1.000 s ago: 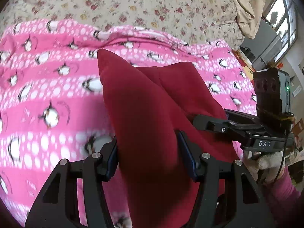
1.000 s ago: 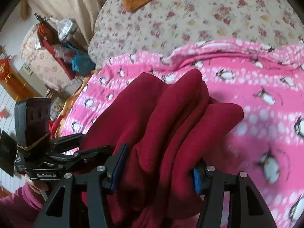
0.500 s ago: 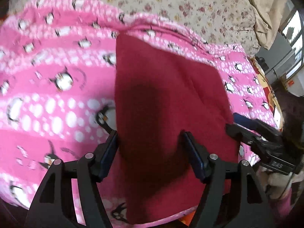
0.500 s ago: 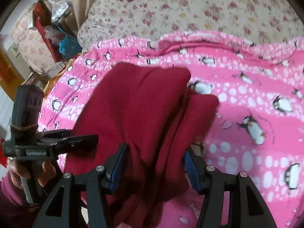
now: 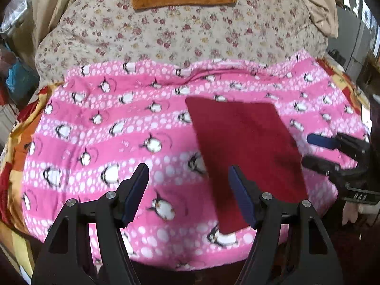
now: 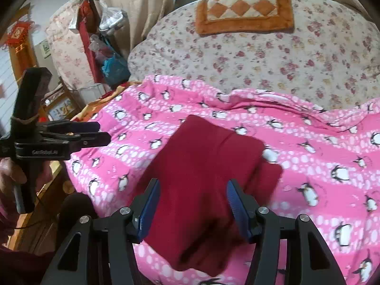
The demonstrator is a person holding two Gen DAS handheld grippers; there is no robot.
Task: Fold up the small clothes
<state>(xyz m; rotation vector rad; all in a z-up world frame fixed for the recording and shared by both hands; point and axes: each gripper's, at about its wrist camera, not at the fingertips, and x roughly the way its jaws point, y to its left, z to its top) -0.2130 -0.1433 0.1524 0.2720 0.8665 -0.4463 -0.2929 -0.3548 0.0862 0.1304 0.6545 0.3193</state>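
Two views differ: on the pink penguin blanket (image 5: 99, 142) the folded red garment (image 5: 247, 147) lies free beside the spread-apart left gripper (image 5: 188, 191), while only the right-wrist view shows it between the parted, non-pressing right gripper (image 6: 192, 204) fingers

Pink fleece blanket with white dots and penguin print (image 5: 99, 128), spread flat over the near part of the bed, wrinkled along its far edge. Beyond it, cream quilt with small red floral print (image 5: 180, 30), bulging upward. On top of that quilt at the far side, orange-bordered plush mat with brown-and-cream diamond checks (image 6: 244, 9). Beige curtain (image 6: 142, 7) hanging behind the bed. Yellow-orange patterned sheet (image 5: 14, 142) showing under the pink blanket at the left edge. Blue plastic bag (image 6: 114, 67) and a crumpled silvery bag (image 6: 110, 20) beside a red post (image 6: 86, 38). Red knot ornament (image 6: 17, 34) on the wall.
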